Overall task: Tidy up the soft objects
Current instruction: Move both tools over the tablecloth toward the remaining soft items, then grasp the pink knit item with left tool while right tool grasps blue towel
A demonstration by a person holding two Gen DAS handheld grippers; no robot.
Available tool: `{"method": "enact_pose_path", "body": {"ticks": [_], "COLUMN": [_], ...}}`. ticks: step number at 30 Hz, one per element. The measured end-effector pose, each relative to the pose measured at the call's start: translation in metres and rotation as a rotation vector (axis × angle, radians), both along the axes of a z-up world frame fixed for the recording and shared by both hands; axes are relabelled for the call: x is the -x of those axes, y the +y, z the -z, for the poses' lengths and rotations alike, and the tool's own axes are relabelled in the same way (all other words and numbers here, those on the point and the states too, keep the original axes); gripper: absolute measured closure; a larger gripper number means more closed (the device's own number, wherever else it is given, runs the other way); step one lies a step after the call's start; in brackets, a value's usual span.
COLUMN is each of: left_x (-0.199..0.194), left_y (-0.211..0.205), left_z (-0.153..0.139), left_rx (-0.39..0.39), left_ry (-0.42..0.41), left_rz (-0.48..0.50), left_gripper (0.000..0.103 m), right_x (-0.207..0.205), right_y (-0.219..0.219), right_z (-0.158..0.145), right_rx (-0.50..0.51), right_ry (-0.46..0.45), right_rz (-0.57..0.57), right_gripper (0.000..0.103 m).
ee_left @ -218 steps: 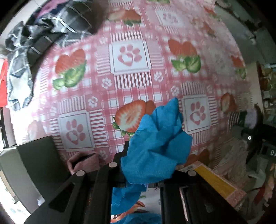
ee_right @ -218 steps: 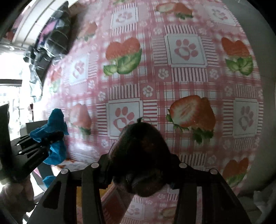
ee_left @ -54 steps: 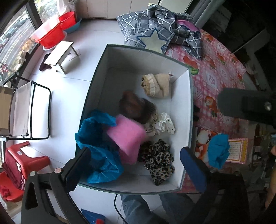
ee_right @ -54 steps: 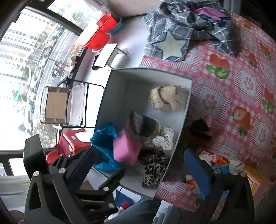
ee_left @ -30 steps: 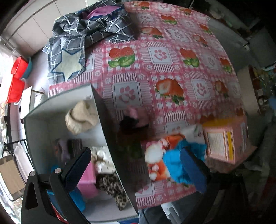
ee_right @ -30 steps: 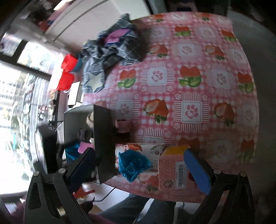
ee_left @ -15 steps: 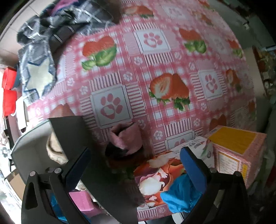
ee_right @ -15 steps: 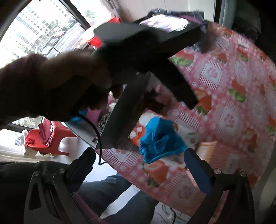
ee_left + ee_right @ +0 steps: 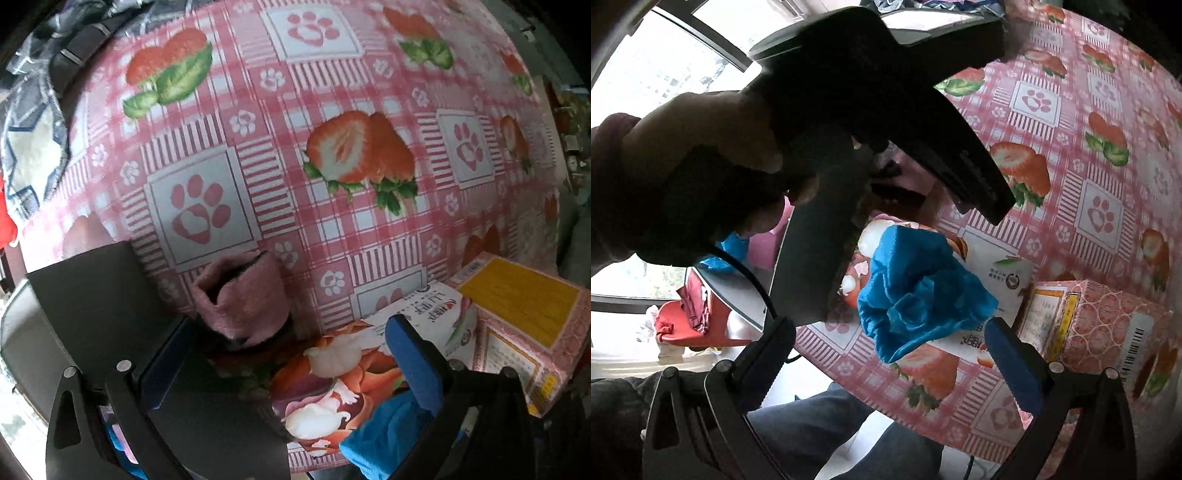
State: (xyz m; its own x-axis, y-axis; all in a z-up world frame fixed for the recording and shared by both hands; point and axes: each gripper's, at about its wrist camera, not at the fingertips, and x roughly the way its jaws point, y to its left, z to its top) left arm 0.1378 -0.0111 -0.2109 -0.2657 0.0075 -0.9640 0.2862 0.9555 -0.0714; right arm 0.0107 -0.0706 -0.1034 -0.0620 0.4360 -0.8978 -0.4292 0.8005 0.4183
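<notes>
A fuzzy pink sock (image 9: 243, 299) with a dark opening lies on the strawberry tablecloth (image 9: 332, 206), right beside the grey bin's wall (image 9: 96, 295). My left gripper (image 9: 291, 365) is open, low over it, and the sock sits just ahead of the left finger. A crumpled blue cloth (image 9: 919, 288) rests on a flat printed box (image 9: 997, 273); it also shows behind my left gripper's right finger, blue cloth (image 9: 388, 439). My right gripper (image 9: 890, 354) is open just short of that cloth. A hand (image 9: 701, 155) holding the left gripper fills the upper left of the right wrist view.
A pink carton (image 9: 517, 314) with a yellow top stands right of the printed box (image 9: 332, 369); the carton (image 9: 1100, 325) is right of the blue cloth. A checked blanket (image 9: 33, 122) lies at the far left. A person's jeans-clad leg (image 9: 831, 435) and a red stool (image 9: 687, 325) are below the table edge.
Both grippers have dropped closer to the table, still open. The pink sock now sits larger between the left fingers, and the blue cloth is nearer the right gripper.
</notes>
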Motion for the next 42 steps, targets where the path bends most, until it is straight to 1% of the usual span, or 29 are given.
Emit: {"method": "enact_pose_path", "body": {"ticks": [2,4,6,8,10,12,13,15,16,17,20,21,22,24,25,26,27,29,30,31,33,35,37,38,39,40,41,42], "left_x": [0.001,0.003,0.005,0.007,0.008,0.012,0.011,0.010,0.009,0.009,0.006,0.005,0.005,0.005,0.006,0.007,0.007,0.005,-0.002,-0.002,-0.002,0.003,0.007,0.007,0.007,0.006,0.007,0.005], "left_y": [-0.003,-0.008,-0.013,-0.016,-0.015,-0.015,-0.013,-0.008,-0.005,-0.002,0.007,0.010,0.014,0.020,0.021,0.023,0.025,0.031,0.034,0.032,0.028,0.026,0.023,0.023,0.017,0.019,0.020,0.026], "left_z": [0.005,0.009,0.014,0.020,0.025,0.030,0.030,0.032,0.033,0.033,0.034,0.033,0.032,0.033,0.033,0.033,0.032,0.034,0.034,0.037,0.040,0.044,0.045,0.044,0.042,0.040,0.036,0.033], "left_rx": [-0.010,-0.014,-0.036,-0.057,-0.062,-0.060,-0.061,-0.056,-0.056,-0.058,-0.060,-0.058,-0.054,-0.047,-0.050,-0.054,-0.052,-0.047,-0.041,-0.039,-0.045,-0.066,-0.085,-0.094,-0.114,-0.129,-0.105,-0.075], "left_ry": [0.005,0.014,0.026,0.030,0.045,0.058,0.059,0.062,0.066,0.066,0.064,0.062,0.060,0.061,0.062,0.058,0.048,0.045,0.046,0.048,0.050,0.046,0.039,0.034,0.025,0.019,0.023,0.023], "left_rz": [0.021,0.052,0.072,0.077,0.067,0.059,0.056,0.043,0.033,0.021,-0.014,-0.026,-0.036,-0.048,-0.048,-0.049,-0.057,-0.074,-0.076,-0.073,-0.060,-0.037,-0.002,0.009,0.024,0.038,0.021,-0.014], "left_gripper": [0.000,0.001,0.003,0.003,0.005,0.012,0.014,0.027,0.029,0.035,0.049,0.052,0.054,0.054,0.054,0.054,0.051,0.043,0.039,0.037,0.028,0.028,0.029,0.040,0.057,0.060,0.068,0.072], "right_x": [-0.002,-0.003,-0.005,-0.006,-0.006,-0.003,-0.003,0.001,0.002,0.004,0.006,0.007,0.009,0.008,0.007,0.008,0.010,0.016,0.017,0.016,0.007,0.002,0.003,0.004,0.004,0.004,0.002,0.002], "right_y": [0.001,0.004,0.008,0.014,0.020,0.024,0.025,0.027,0.029,0.032,0.042,0.045,0.050,0.056,0.056,0.058,0.060,0.064,0.065,0.065,0.059,0.055,0.054,0.053,0.050,0.048,0.042,0.041], "right_z": [0.004,0.004,0.004,0.005,0.006,0.007,0.008,0.010,0.011,0.013,0.020,0.022,0.024,0.030,0.032,0.037,0.041,0.043,0.046,0.047,0.050,0.052,0.051,0.049,0.046,0.044,0.040,0.036], "right_rx": [0.005,-0.003,0.007,0.032,0.067,0.100,0.111,0.146,0.162,0.181,0.238,0.260,0.283,0.318,0.321,0.321,0.359,0.409,0.419,0.416,0.393,0.375,0.352,0.342,0.340,0.332,0.310,0.297], "right_ry": [0.000,-0.020,-0.039,-0.064,-0.090,-0.114,-0.122,-0.146,-0.158,-0.171,-0.200,-0.216,-0.234,-0.256,-0.253,-0.232,-0.240,-0.290,-0.284,-0.270,-0.219,-0.194,-0.189,-0.192,-0.204,-0.204,-0.200,-0.199], "right_rz": [0.003,-0.008,-0.017,-0.033,-0.060,-0.094,-0.104,-0.139,-0.156,-0.177,-0.240,-0.256,-0.278,-0.304,-0.313,-0.328,-0.348,-0.381,-0.390,-0.383,-0.336,-0.318,-0.322,-0.317,-0.304,-0.295,-0.271,-0.256], "right_gripper": [0.000,0.000,0.000,0.000,0.000,0.000,0.000,0.000,0.000,0.000,0.007,0.007,0.007,0.008,0.013,0.029,0.035,0.035,0.035,0.035,0.035,0.035,0.046,0.053,0.058,0.059,0.060,0.060]}}
